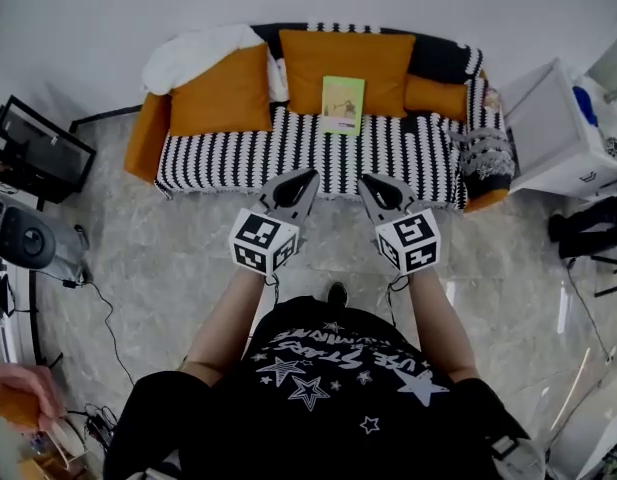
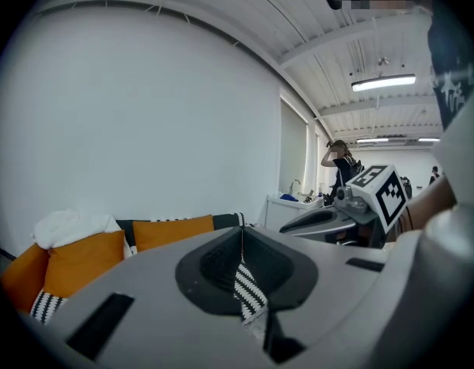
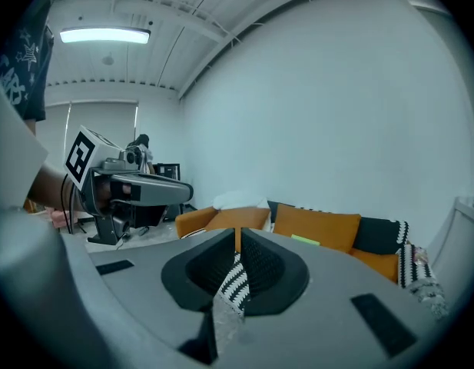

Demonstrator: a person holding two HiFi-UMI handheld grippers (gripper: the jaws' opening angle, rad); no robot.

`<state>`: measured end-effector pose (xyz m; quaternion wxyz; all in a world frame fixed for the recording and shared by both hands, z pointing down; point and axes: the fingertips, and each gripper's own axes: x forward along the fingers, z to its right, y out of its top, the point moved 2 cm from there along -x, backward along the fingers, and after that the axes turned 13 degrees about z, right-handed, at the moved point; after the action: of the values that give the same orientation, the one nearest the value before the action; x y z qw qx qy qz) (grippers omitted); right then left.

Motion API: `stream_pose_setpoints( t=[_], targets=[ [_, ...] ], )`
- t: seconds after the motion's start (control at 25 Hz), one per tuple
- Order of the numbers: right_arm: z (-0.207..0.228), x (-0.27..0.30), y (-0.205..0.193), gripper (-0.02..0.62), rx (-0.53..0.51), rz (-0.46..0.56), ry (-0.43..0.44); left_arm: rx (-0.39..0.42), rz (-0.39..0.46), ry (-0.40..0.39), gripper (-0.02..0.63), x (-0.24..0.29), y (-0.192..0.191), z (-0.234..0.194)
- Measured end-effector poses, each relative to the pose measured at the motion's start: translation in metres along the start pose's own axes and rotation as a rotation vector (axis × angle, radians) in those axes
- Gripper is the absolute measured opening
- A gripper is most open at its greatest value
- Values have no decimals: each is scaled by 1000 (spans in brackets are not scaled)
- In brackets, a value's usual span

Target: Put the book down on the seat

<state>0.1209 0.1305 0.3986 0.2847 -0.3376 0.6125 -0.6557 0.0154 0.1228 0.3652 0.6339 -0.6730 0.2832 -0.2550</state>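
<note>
**Book on sofa seat; both grippers empty**

The left gripper [image 1: 306, 176] and right gripper [image 1: 368, 182] are held side by side above the floor [image 1: 168, 258]. Both sets of fingers [image 2: 213, 271] are clenched tip to tip, with nothing grasped. The green book [image 1: 343, 103] is seen well ahead of the fingertips. It lies on the striped sofa [image 1: 218, 158] seat, its far end at an orange cushion [image 1: 348, 53].

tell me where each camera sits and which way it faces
Head view: on the person's head, looking down at the sofa and green book; shows forearms, left tongs, right tongs.
Left gripper view: on the left tongs, facing the sofa and white wall; shows its shut jaws.
Right gripper view: on the right tongs, facing the sofa; shows its shut jaws.
Shared: head and right gripper views show the book.
</note>
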Motion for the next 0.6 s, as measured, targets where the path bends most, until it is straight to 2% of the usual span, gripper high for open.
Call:
stream_pose_setpoints(
  t=[0.28, 0.6],
  targets=[
    [-12, -8, 1, 38, 22, -17, -67, -19, -6, -10, 11, -28, -2, -6],
    [-50, -21, 8, 38, 7, 3, -119, -14, 25, -13, 11, -68, 10, -5]
  ],
)
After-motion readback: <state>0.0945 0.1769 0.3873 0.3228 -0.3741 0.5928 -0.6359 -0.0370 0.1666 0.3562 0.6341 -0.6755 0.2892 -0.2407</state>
